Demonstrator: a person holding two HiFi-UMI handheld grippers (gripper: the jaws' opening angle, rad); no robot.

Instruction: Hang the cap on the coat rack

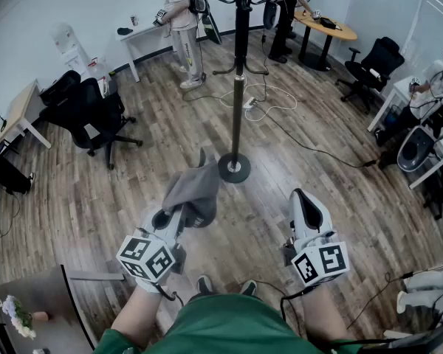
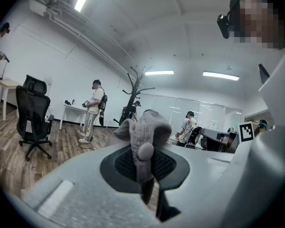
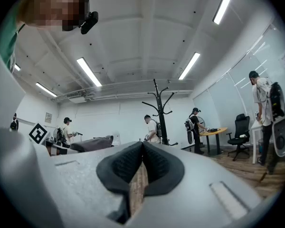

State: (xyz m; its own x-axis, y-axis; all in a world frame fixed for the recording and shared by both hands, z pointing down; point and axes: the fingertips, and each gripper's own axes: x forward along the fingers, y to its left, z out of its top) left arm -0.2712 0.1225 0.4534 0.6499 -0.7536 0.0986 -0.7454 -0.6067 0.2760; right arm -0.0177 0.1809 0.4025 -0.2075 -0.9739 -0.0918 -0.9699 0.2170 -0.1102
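1 cap [image 1: 196,183] in left gripper [image 1: 186,216], 1 coat rack [image 1: 238,102].

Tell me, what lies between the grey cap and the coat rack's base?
Only bare wooden floor, as the head view shows. The cap is pinched in the left tool, and the coat rack stands just ahead.

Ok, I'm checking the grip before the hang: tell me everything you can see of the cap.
The cap is grey soft fabric with stitched seams and a round top button, crumpled rather than holding its shape. It is pinched between the fingers of the left gripper and sticks up and forward from them. It touches nothing else; the coat rack stands ahead, apart from it.
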